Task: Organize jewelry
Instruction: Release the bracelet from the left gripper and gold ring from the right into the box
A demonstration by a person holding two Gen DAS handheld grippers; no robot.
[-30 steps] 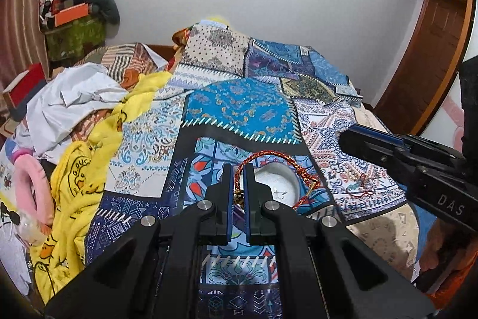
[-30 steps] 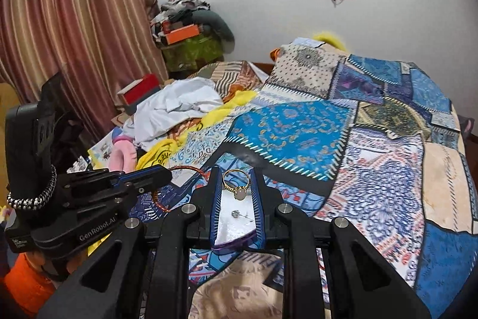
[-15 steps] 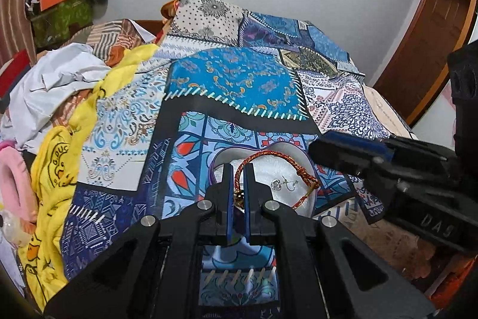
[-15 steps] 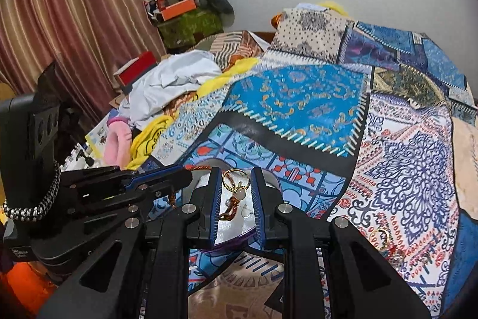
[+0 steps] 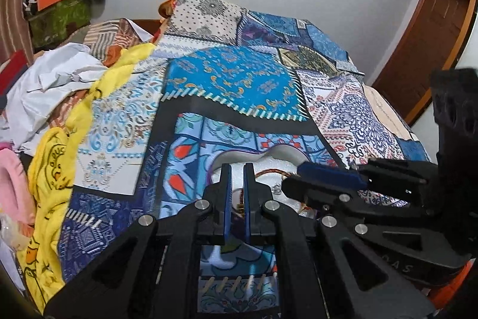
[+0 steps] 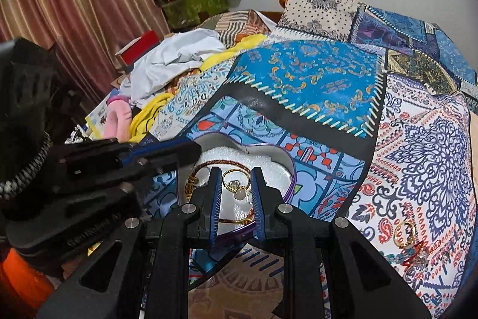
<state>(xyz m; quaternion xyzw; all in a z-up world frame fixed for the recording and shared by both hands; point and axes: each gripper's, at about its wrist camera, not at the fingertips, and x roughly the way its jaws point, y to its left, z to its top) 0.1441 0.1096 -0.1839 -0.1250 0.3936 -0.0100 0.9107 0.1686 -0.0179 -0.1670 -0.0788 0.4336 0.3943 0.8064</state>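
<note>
A heart-shaped white-lined jewelry box (image 6: 277,160) with a purple rim lies on the patchwork bedspread; it also shows in the left wrist view (image 5: 277,153). My left gripper (image 5: 236,166) hovers over the box, slightly open and empty; the red-and-gold braided bracelet (image 5: 269,172) lies in the box below it, also seen in the right wrist view (image 6: 215,163). My right gripper (image 6: 237,169) is over the box with its jaws apart; a gold ring with a pale stone (image 6: 237,184) sits between the fingers, loose or lightly held.
More rings (image 6: 404,232) and small jewelry (image 6: 418,259) lie on the bedspread at the right. Piled clothes, a yellow cloth (image 5: 50,163) and a pink item (image 6: 118,121) lie on the left side of the bed.
Both grippers came down over the box. My left gripper opened and let the bracelet drop into the box. My right gripper's jaws widened around the ring.
</note>
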